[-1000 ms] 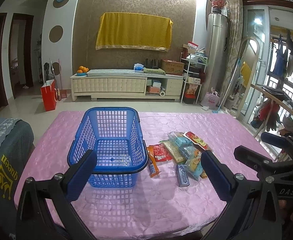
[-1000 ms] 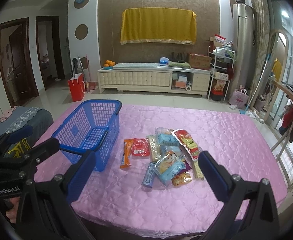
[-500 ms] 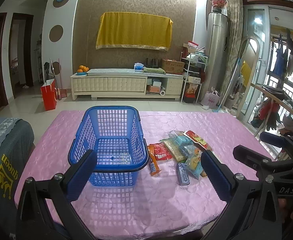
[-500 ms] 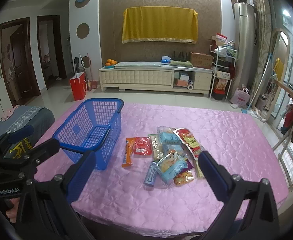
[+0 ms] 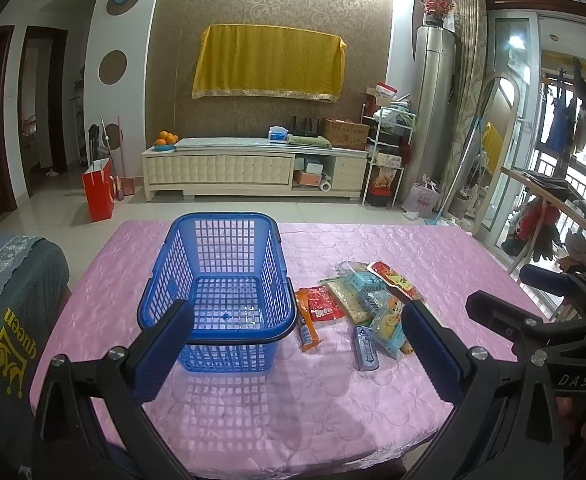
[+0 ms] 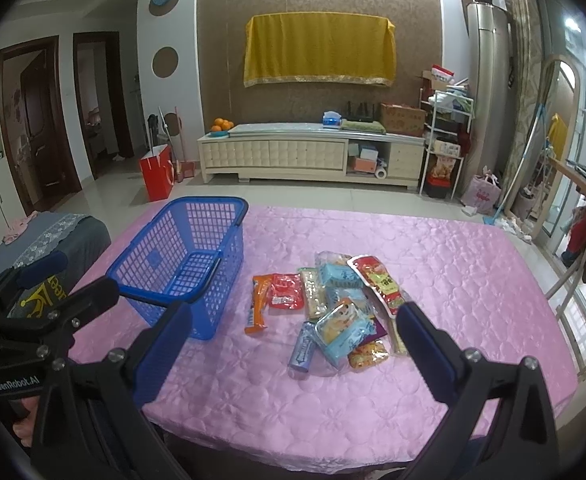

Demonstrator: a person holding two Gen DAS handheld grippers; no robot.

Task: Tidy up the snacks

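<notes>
An empty blue plastic basket [image 5: 217,344] [image 6: 161,276] stands on the pink tablecloth, left of a pile of snack packets [image 5: 363,304] [image 6: 335,304]. An orange bar [image 5: 307,326] [image 6: 257,308] and a red packet [image 6: 287,297] lie nearest the basket. A blue-grey gum pack [image 5: 367,348] [image 6: 301,346] lies at the pile's near edge. My left gripper [image 5: 299,338] hovers open above the near table edge, in front of the basket. My right gripper [image 6: 293,338] is open too, held short of the pile. Both hold nothing.
The pink table [image 5: 333,408] [image 6: 473,280] has bare cloth beyond and right of the snacks. A grey chair back with yellow print [image 5: 9,320] stands at the table's left. A cream cabinet [image 6: 309,158] and a red bag [image 6: 157,178] are across the floor.
Both grippers have drawn back and risen very slightly, so the basket and snacks sit a little farther and higher in view. Nothing on the table has moved.
</notes>
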